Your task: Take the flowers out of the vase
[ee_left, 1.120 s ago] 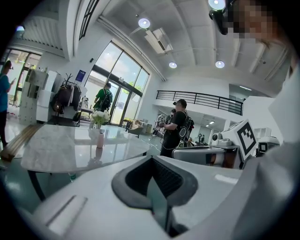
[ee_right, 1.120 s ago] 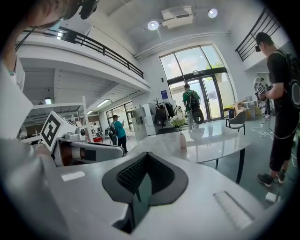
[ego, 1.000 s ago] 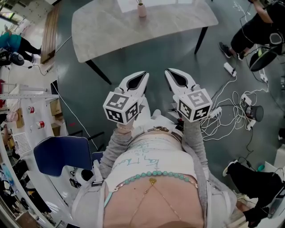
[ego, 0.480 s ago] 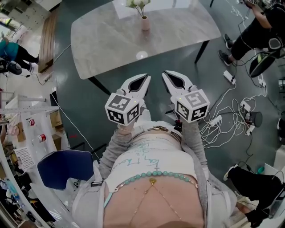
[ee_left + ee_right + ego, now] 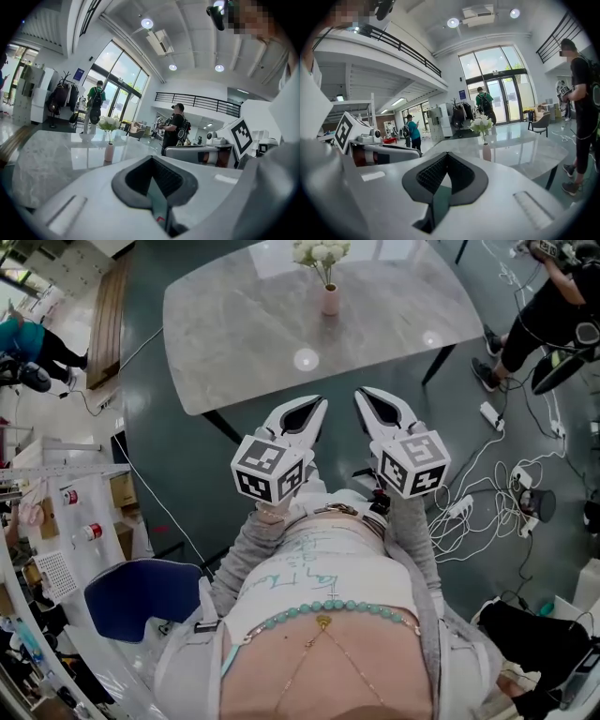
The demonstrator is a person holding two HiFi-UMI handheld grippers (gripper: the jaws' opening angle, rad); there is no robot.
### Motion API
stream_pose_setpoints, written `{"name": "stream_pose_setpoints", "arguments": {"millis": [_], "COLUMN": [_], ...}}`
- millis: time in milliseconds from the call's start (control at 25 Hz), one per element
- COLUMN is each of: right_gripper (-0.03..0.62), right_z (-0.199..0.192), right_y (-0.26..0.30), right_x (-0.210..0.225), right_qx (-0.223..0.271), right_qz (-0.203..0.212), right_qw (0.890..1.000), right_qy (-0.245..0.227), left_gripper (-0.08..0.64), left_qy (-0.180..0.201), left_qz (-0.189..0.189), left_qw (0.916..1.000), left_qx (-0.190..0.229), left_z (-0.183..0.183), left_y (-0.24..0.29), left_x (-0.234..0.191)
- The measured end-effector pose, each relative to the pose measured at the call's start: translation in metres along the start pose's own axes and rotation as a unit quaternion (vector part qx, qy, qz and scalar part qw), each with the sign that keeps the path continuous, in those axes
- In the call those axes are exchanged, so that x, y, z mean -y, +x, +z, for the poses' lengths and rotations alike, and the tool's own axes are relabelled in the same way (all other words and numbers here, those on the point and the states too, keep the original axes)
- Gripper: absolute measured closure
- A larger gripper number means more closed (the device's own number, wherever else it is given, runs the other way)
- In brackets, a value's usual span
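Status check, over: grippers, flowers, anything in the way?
Left gripper, right gripper shut, empty. Flowers in vase, upright on table, beyond both. Nothing between.

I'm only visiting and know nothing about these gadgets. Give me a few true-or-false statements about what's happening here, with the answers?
1. The white flowers stand in the pink vase. True.
2. The vase lies tipped over on the floor. False: it stands upright on the marble table.
3. The left gripper holds a flower. False: its jaws are together on nothing.
4. The right gripper is nowhere near touching the vase. True.
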State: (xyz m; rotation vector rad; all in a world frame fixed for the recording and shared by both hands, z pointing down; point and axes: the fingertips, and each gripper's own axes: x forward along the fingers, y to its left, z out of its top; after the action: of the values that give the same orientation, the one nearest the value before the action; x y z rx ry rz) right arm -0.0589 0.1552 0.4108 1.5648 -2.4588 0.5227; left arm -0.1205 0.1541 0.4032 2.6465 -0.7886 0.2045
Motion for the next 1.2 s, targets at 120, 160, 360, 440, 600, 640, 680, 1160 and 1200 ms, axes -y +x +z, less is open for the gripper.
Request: {"name": "stream_pose_setpoints", "arguments": {"millis": [120, 160, 360, 440, 600, 640, 680, 1160, 1200], "right_gripper": [0.566, 0.566, 0.565, 0.566, 0.565, 0.566, 0.566, 0.566, 0.566], "right_z": [0.004, 0.006, 0.013, 0.014, 0.021, 0.022, 0.023, 0.067, 0.071], "right_y": [0.016, 0.021, 0.033, 0.035, 0.043, 0.047, 0.051, 0.096, 0.098], "right_x": [-0.006, -0.007, -0.008, -0.002, 0.009, 0.011, 0.015, 0.079, 0.084], "right_qx": [-0.001, 0.001, 0.004, 0.005, 0.004, 0.002, -0.001, -0.006, -0.006], "right_qz": [0.006, 0.006, 0.005, 0.002, 0.006, 0.01, 0.013, 0.048, 0.05], "right_qw": [1.0, 1.0, 1.0, 1.0, 1.0, 1.0, 1.0, 0.999, 0.999], "right_qy": [0.001, 0.001, 0.004, 0.006, 0.012, 0.012, 0.011, -0.015, -0.019], "left_gripper": [0.56, 0.56, 0.56, 0.56, 0.56, 0.56, 0.56, 0.56, 0.56], "left_qy": [0.011, 0.013, 0.028, 0.036, 0.012, 0.005, 0.0, -0.014, -0.013], "left_qz": [0.002, 0.002, 0.012, 0.015, 0.011, 0.011, 0.011, 0.044, 0.047], "left_qw": [0.9999, 0.9999, 0.9995, 0.9992, 0.9999, 0.9999, 0.9999, 0.9989, 0.9988], "left_qx": [0.0, -0.001, -0.008, -0.01, -0.004, -0.003, -0.004, 0.004, 0.005], "left_z": [0.006, 0.007, 0.011, 0.012, 0.017, 0.018, 0.019, 0.057, 0.061], "left_y": [-0.006, -0.007, -0.009, -0.006, 0.004, 0.008, 0.012, 0.085, 0.09], "left_x": [-0.015, -0.019, -0.035, -0.037, -0.044, -0.046, -0.048, -0.076, -0.078]}}
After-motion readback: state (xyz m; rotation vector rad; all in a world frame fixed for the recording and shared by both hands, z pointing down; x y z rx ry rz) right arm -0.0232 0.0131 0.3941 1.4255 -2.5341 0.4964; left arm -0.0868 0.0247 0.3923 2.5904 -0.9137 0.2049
